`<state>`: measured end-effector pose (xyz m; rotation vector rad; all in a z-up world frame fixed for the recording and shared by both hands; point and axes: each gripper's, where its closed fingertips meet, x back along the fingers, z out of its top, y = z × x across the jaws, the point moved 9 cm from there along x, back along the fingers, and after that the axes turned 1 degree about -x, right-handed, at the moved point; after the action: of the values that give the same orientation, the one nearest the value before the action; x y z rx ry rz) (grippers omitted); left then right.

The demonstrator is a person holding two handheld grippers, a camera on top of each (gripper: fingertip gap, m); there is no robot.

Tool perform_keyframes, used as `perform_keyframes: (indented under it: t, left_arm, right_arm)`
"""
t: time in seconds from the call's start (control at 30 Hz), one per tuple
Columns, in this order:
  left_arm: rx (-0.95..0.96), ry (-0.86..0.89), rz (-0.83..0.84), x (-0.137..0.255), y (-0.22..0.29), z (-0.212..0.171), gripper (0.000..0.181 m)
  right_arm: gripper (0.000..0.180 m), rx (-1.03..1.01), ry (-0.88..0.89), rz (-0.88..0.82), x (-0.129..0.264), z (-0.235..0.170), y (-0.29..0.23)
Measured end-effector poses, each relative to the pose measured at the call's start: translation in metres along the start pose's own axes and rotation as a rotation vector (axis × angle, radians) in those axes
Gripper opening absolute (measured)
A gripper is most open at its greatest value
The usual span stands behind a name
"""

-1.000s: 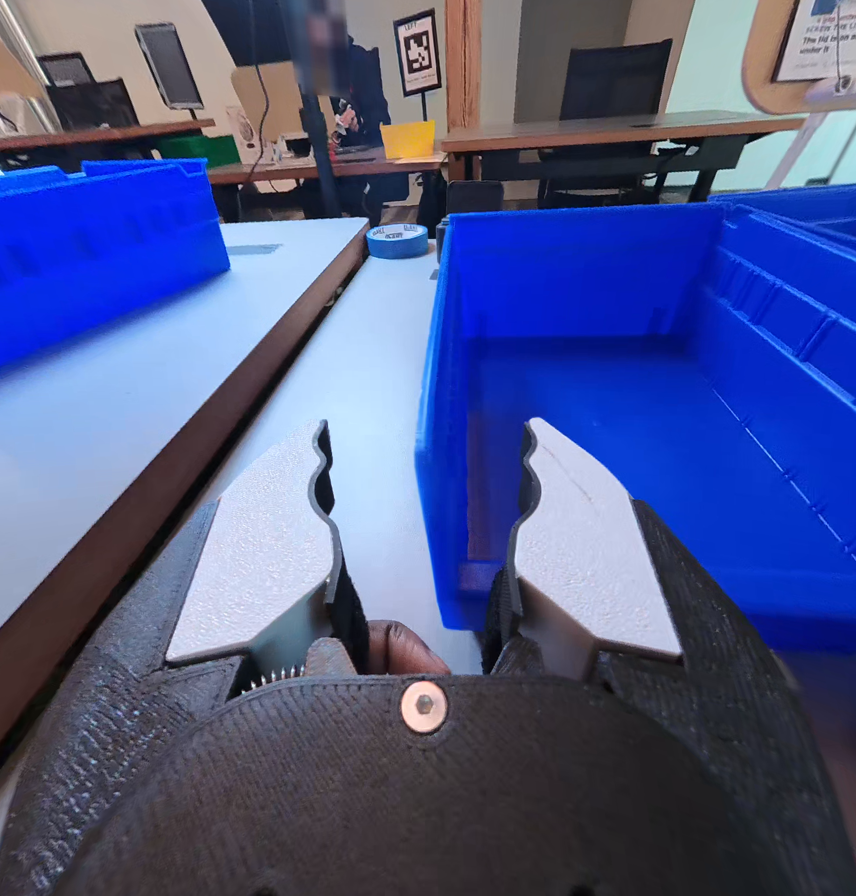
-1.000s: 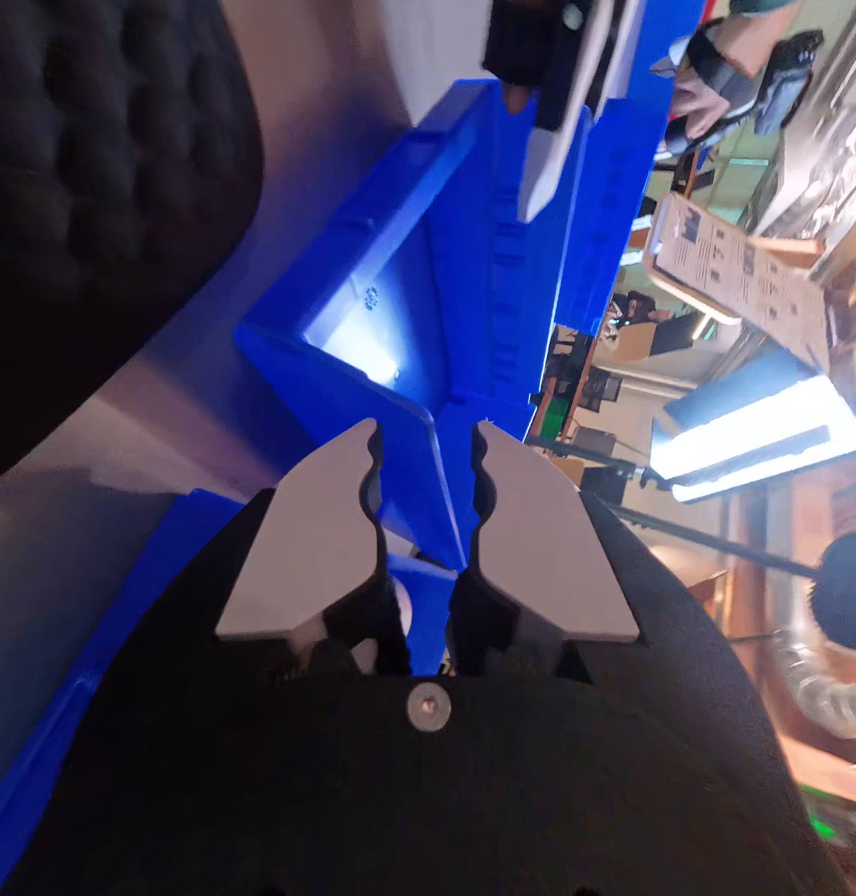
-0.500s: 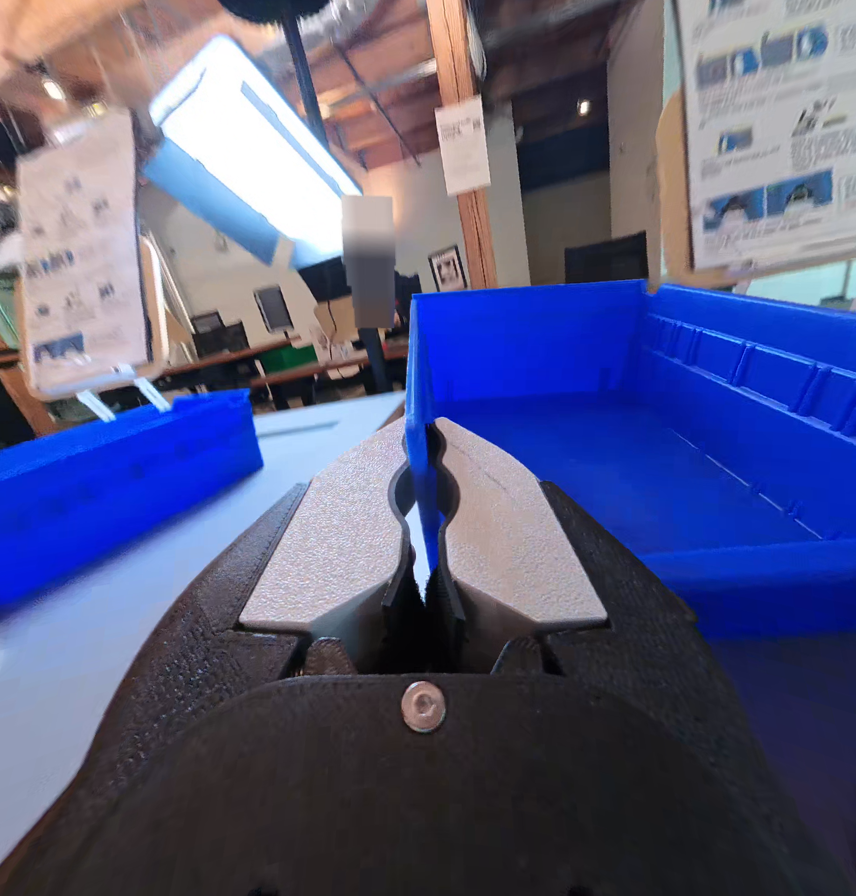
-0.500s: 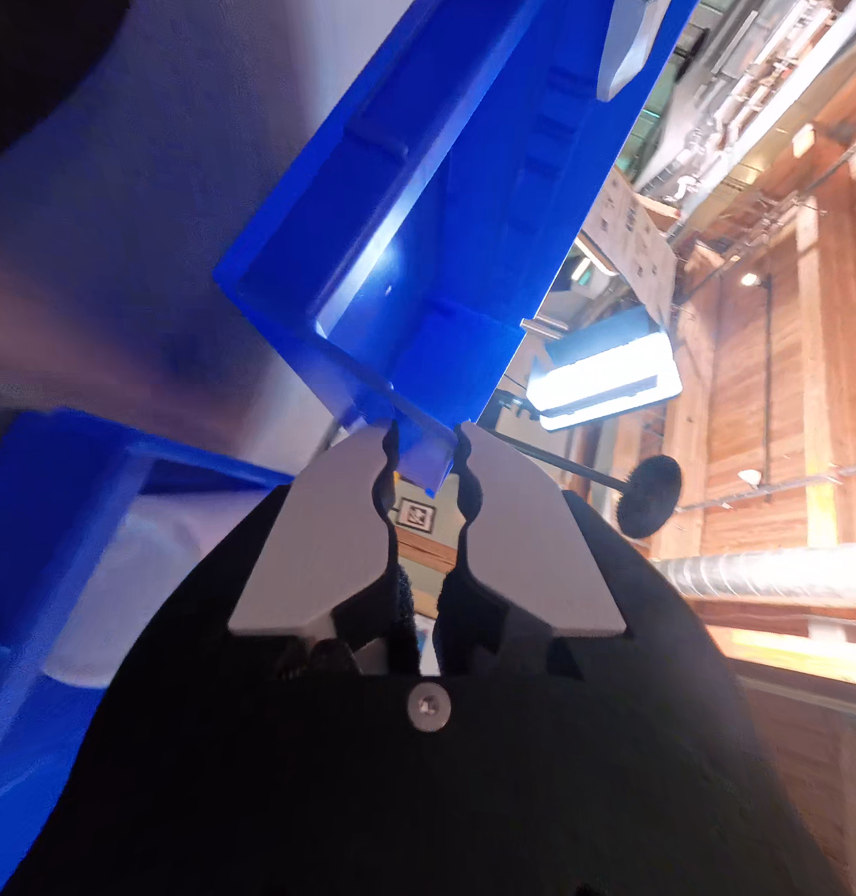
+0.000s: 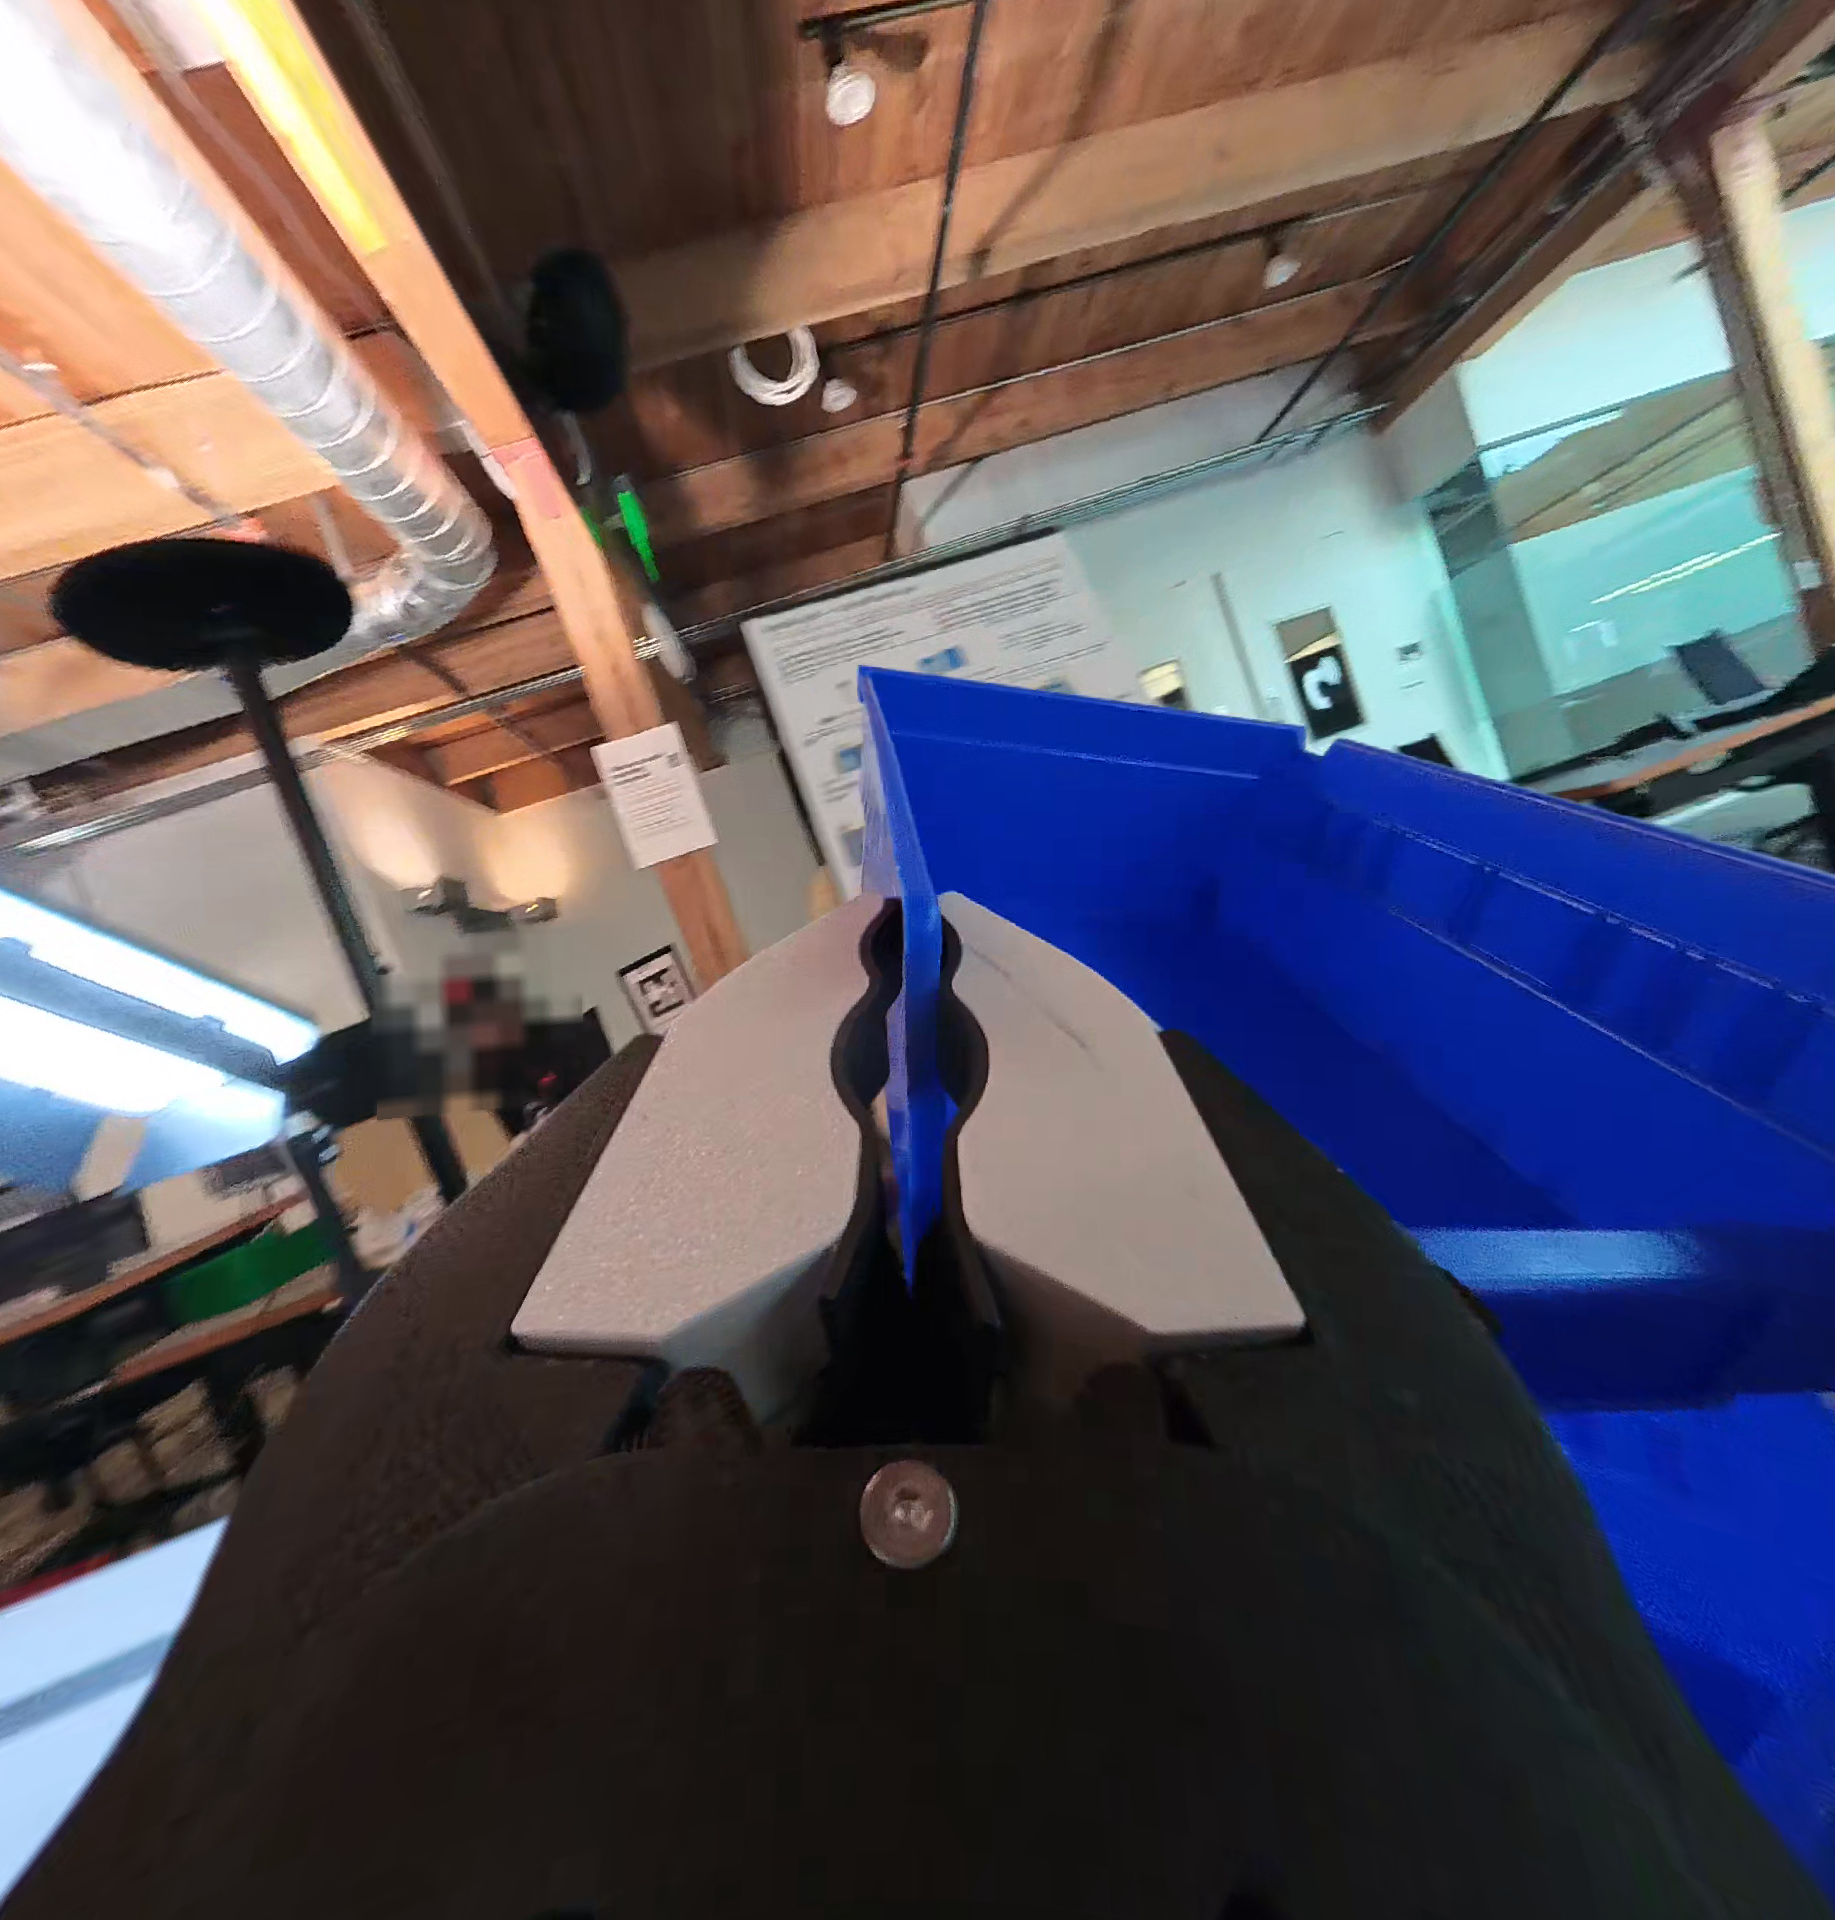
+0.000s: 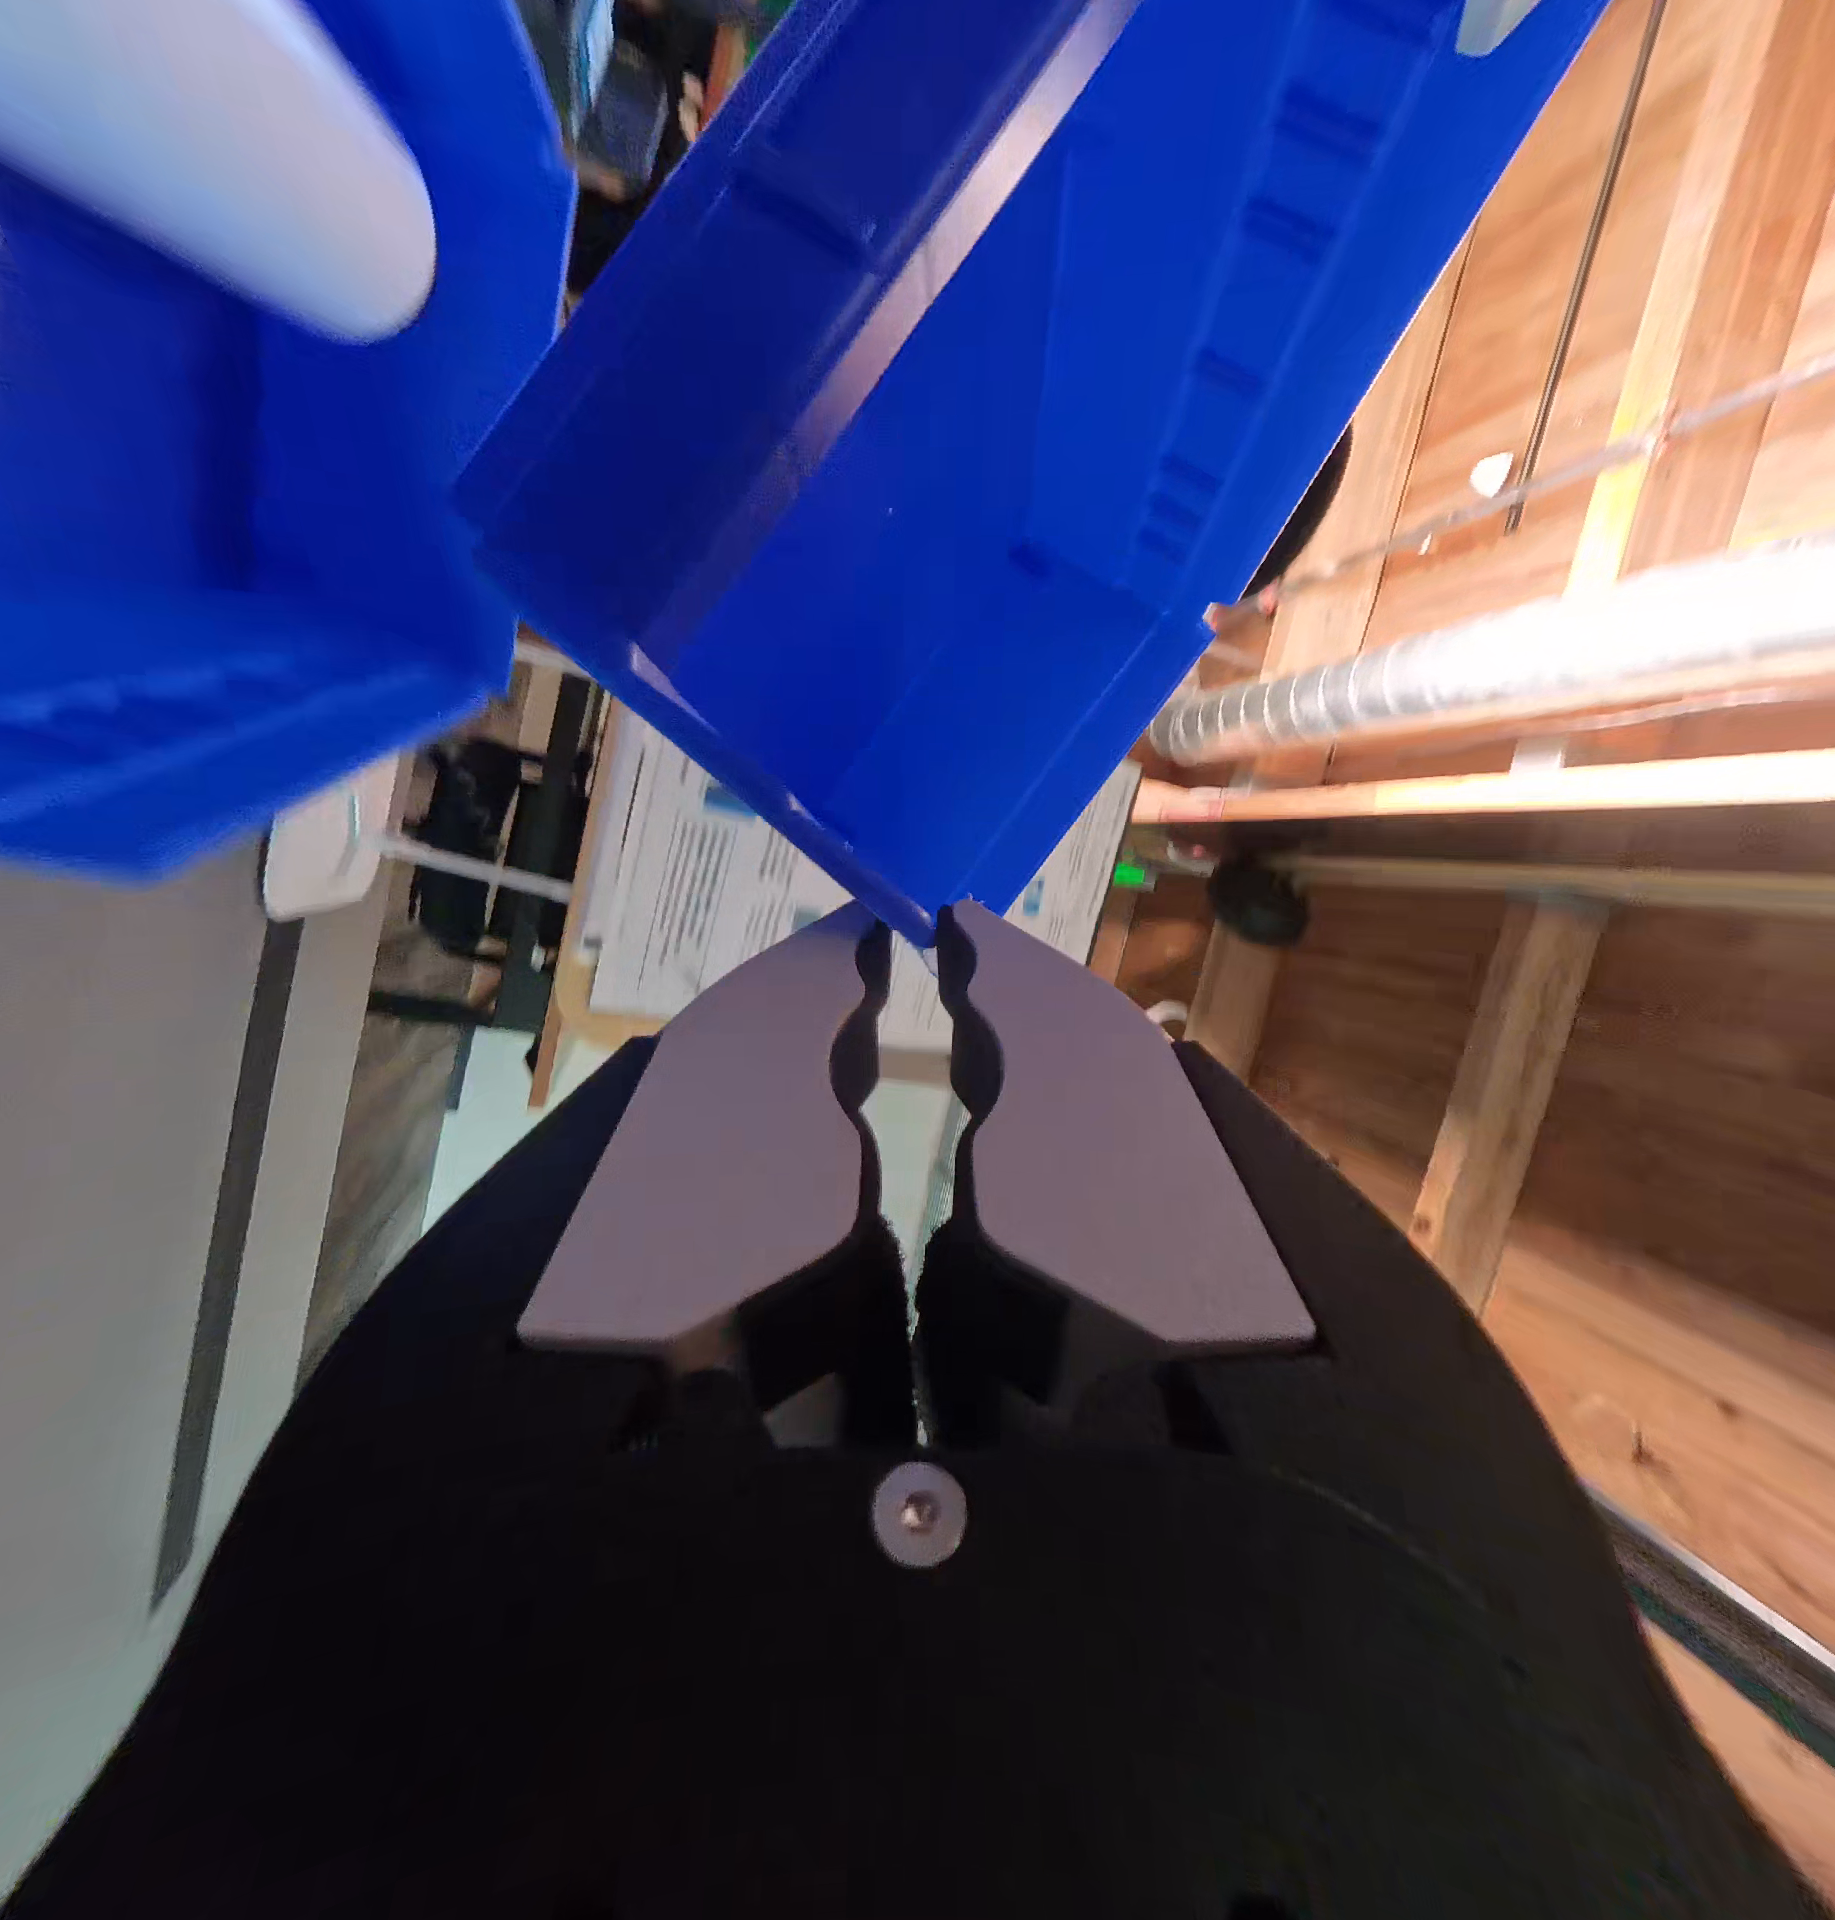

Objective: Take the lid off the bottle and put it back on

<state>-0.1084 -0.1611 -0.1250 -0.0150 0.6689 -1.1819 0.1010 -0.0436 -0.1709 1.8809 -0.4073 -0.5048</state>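
Smooth, faintly glossy plastic blue bin (image 5: 1412,935), matt grainy grey fingers (image 5: 705,1122) in rough black textured housing, bare wooden ceiling beams (image 5: 456,312), ribbed shiny metal duct (image 6: 1515,644)

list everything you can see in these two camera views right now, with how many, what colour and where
bin: one, blue, empty, lifted and tilted, its side wall clamped in the left gripper; in the right wrist view its corner sits at the right gripper's tips
second bin: one, blue, upper left of right wrist view, blurred
white object: one, rounded, inside the second bin; too blurred to name
table: one, white, lower left of left wrist view
posters: two at least, white, on boards behind the bins
duct: one, silver, under the wooden ceiling
bottle and lid: none in view
left gripper: one, black with grey fingers, shut on the bin wall
right gripper: one, black with grey fingers, tips on the bin corner
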Motion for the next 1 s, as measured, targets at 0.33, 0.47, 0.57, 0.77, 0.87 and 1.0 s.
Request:
perform_keyframes:
  t: [0.33, 0.47, 0.57, 0.77, 0.87, 1.0]
  left_arm:
    - [0.004, -0.067, -0.365, -0.087, 0.16, 0.007, 0.003]
    - [0.021, -0.167, -0.459, -0.106, 0.221, -0.01, 0.003]
    - [0.082, -0.264, -0.504, -0.106, 0.256, -0.022, 0.004]
    - [0.18, -0.334, -0.549, -0.089, 0.295, -0.039, 0.011]
    - [0.205, -0.354, -0.561, -0.08, 0.302, -0.048, 0.015]
    - [0.205, -0.434, -0.649, -0.064, 0.311, -0.054, 0.03]
  right_arm:
    - [0.008, -0.081, -0.277, 0.18, 0.096, -0.108, -0.061]
    - [0.008, -0.167, -0.323, 0.262, 0.123, -0.143, -0.098]
    - [0.008, -0.251, -0.349, 0.322, 0.141, -0.165, -0.119]
    - [0.004, -0.225, -0.44, 0.365, 0.164, -0.191, -0.142]
    - [0.003, -0.266, -0.451, 0.357, 0.168, -0.199, -0.147]
    - [0.002, -0.219, -0.499, 0.403, 0.17, -0.207, -0.155]
